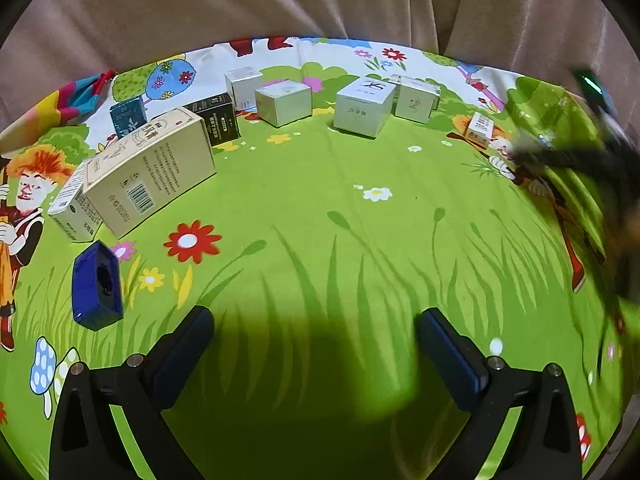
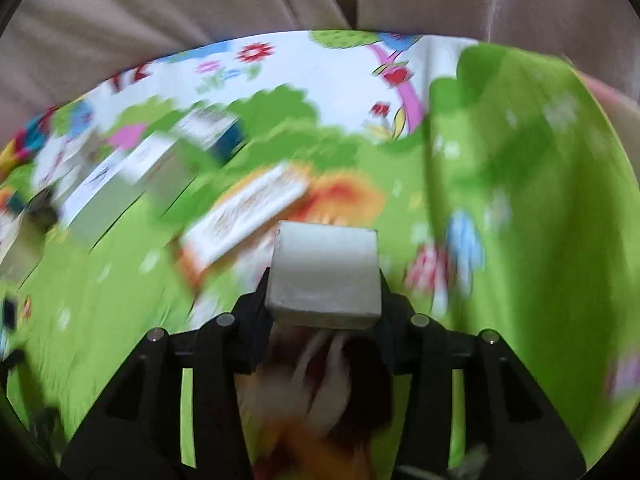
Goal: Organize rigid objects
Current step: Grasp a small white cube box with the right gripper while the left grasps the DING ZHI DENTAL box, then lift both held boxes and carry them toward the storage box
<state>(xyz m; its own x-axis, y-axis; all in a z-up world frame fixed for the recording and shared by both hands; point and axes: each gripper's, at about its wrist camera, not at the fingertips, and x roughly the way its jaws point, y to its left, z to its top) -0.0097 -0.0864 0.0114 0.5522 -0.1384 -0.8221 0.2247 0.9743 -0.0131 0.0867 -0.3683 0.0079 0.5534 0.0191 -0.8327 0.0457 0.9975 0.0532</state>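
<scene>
Right gripper (image 2: 323, 280) clamps a small white box (image 2: 323, 278) between both fingers, lifted above the cartoon cloth (image 2: 520, 200); background blurred. Left gripper (image 1: 316, 334) spread wide, nothing between fingers, low over the cloth. Blue box (image 1: 97, 285) at 9 o'clock of it, beige carton (image 1: 150, 172) at 10, white cubes (image 1: 363, 106) at 12.

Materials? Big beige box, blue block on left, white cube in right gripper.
Big beige box: printed cardboard, matte; barcode, folded edges. Blue block: probably glossy plastic; highlight, moulded hole. White cube in the right gripper: likely a matte paperboard carton; blur leaves it open.
</scene>
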